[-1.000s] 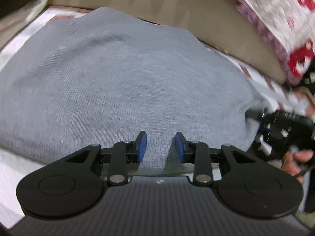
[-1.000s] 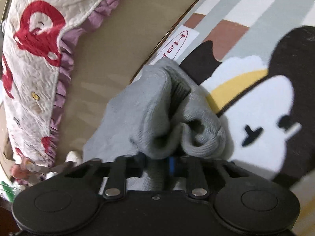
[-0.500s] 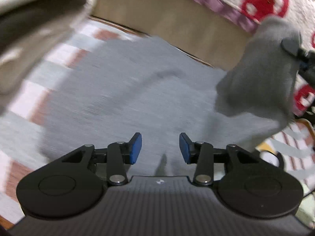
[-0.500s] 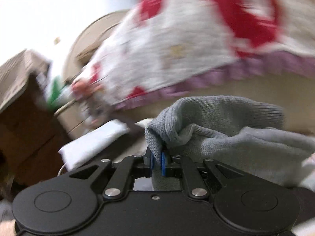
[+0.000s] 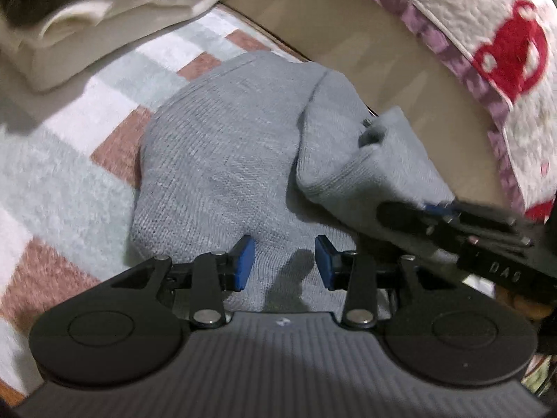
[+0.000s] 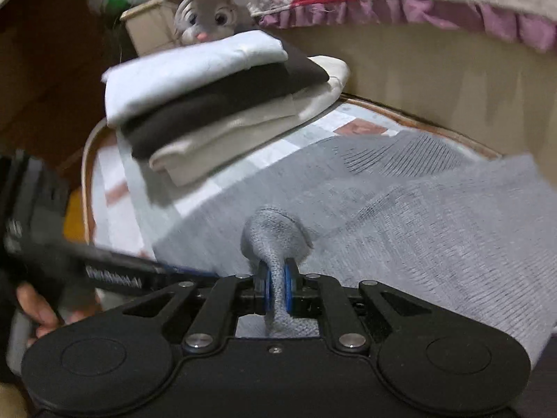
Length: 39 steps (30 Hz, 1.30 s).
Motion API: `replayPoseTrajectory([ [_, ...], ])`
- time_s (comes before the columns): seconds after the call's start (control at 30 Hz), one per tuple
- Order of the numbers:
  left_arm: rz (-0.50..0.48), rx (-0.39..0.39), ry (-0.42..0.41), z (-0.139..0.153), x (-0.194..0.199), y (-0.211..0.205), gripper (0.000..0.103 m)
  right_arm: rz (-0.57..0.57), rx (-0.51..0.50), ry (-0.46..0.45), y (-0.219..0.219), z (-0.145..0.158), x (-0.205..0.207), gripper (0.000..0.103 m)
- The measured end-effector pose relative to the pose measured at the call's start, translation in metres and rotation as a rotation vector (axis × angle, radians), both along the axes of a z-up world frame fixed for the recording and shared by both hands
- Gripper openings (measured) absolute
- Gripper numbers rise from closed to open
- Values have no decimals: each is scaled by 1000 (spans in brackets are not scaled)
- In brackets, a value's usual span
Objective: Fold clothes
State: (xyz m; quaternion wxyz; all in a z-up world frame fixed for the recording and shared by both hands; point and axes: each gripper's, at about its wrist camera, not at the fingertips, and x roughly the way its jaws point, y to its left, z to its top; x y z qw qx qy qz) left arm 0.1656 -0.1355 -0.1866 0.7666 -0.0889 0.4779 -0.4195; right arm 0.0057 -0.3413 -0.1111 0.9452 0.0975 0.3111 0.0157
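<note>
While the left wrist view shows only an edge of the stack, the right wrist view shows the full pile of folded clothes, white over dark over cream, and a plush toy behind it. Grey knit sweater lies spread on a checked rug beside the bed. Right gripper is clamped on a bunched fold of the sweater, raised over the body. Left gripper hovers above the hem, jaws apart, holding nothing.
</note>
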Motion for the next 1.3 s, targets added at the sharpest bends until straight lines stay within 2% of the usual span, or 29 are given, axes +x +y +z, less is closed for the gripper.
replayPoseTrajectory([
  [0.03,-11,-4,-13,1,1,-1,39,6,-19,19,5,-5,3,11],
  [0.13,-4,-101,22,3,5,5,41,24,-73,71,19,-18,11,11],
  [0.23,2,-266,119,5,15,13,44,44,-86,57,21,-17,10,11],
  [0.27,2,-314,158,5,18,14,50,50,-91,53,22,-17,10,11],
  [0.3,18,-333,196,3,19,14,53,57,-95,48,22,-17,9,11],
  [0.37,48,-370,272,-2,21,14,67,70,-104,39,24,-16,9,11],
  [0.43,77,-401,355,-7,22,11,72,83,-113,30,25,-15,8,11],
  [0.5,62,-420,424,-13,19,-1,73,96,-121,21,26,-15,7,11],
  [0.6,39,-391,439,-18,13,-25,76,115,-135,7,29,-14,7,11],
  [0.63,34,-362,405,-17,11,-32,76,123,-146,3,30,-14,6,11],
  [0.67,30,-332,371,-15,9,-38,76,139,-198,4,35,-15,2,11],
  [0.7,25,-303,337,-14,8,-45,73,154,-250,4,40,-17,-2,11],
  [0.73,20,-274,303,-13,6,-51,67,170,-303,4,45,-18,-5,12],
  [0.77,16,-244,269,-12,4,-57,45,185,-355,4,49,-19,-9,14],
  [0.8,11,-215,235,-10,3,-64,30,196,-410,2,55,-20,-13,16],
  [0.83,0,-192,189,-6,0,-68,16,180,-485,-13,61,-21,-21,29],
  [0.87,-5,-168,152,-2,-3,-70,14,157,-557,-30,68,-21,-30,58],
  [0.9,-9,-153,99,5,-8,-71,13,99,-621,-52,74,-22,-40,69],
  [0.93,-13,-137,45,13,-12,-72,12,36,-680,-72,80,-22,-51,74],
  [0.97,-16,-114,-29,24,-18,-74,11,-57,-702,-72,83,-23,-59,75],
  [1.0,-18,-93,-104,36,-23,-76,11,-138,-681,-62,83,-23,-66,76],
  [1.03,-19,-94,-173,49,-28,-77,11,-186,-618,-50,79,-23,-71,80],
  [1.1,-13,-123,-304,78,-35,-75,11,-252,-533,-32,70,-20,-69,85],
  [1.2,45,-116,-425,105,-35,-65,10,-315,-450,-10,58,-13,-53,85],
  [1.27,102,-88,-448,102,-28,-51,10,-347,-385,20,50,-12,-39,86],
  [1.3,138,-80,-410,92,-19,-41,10,-356,-352,41,47,-16,-32,86],
])
